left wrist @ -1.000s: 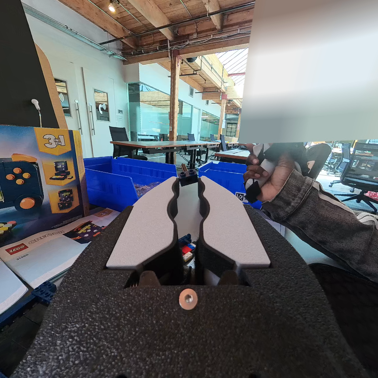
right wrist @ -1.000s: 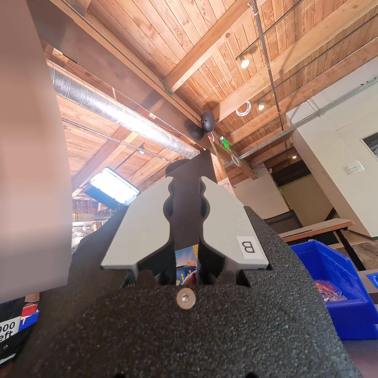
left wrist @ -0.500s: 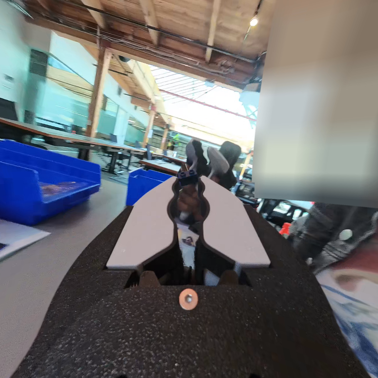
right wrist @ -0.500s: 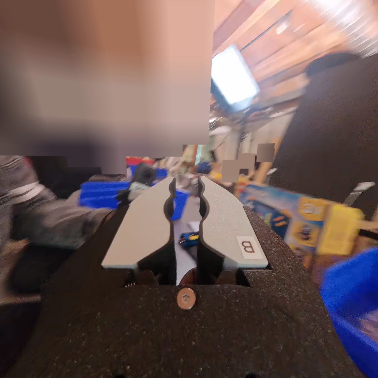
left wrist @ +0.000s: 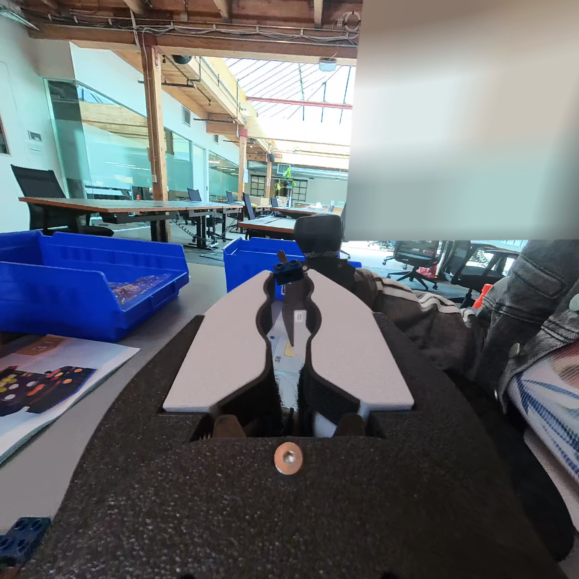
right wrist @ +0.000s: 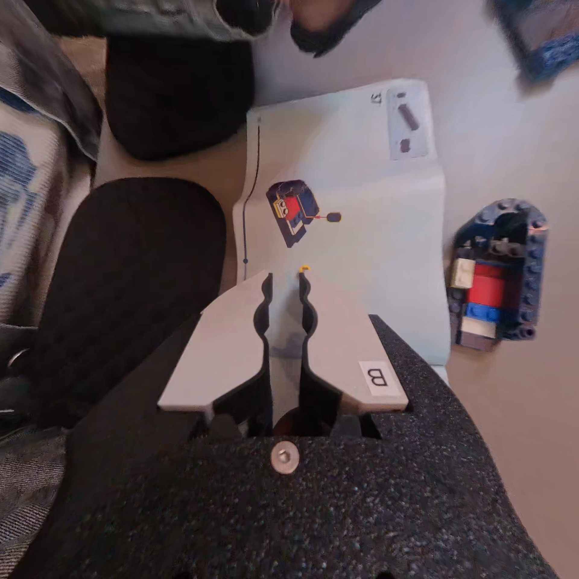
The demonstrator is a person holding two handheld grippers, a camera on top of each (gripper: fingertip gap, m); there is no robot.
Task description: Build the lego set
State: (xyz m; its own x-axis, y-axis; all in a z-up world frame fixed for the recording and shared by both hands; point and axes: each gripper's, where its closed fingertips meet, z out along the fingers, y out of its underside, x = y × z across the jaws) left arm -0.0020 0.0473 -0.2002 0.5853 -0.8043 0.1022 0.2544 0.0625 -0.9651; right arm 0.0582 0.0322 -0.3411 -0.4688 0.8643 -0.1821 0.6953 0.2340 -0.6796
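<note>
My left gripper point(left wrist: 289, 275) is shut on a small dark blue brick point(left wrist: 287, 271) with two studs, pinched at the very fingertips and held above the table. A thin brown piece point(left wrist: 283, 255) sticks up just behind it. My right gripper point(right wrist: 285, 275) points down over an open instruction booklet point(right wrist: 360, 219). Its fingers stand apart with only the page showing between them. It also shows past the left fingers in the left wrist view point(left wrist: 294, 338). A partly built dark blue model point(right wrist: 498, 275) with red, blue and tan bricks lies to the right of the booklet.
Two blue bins point(left wrist: 87, 282) point(left wrist: 250, 263) stand on the grey table point(left wrist: 175, 316) at the far left and centre. Another printed booklet point(left wrist: 47, 376) lies at the left. A person's sleeve point(left wrist: 438, 319) fills the right. Dark rounded shapes point(right wrist: 134, 297) lie left of the open booklet. The grippers' ends are close to 15 cm from one another.
My right gripper swung from pointing at the ceiling down onto the booklet, its fingers a little closer together. My left gripper turned and kept the dark blue brick.
</note>
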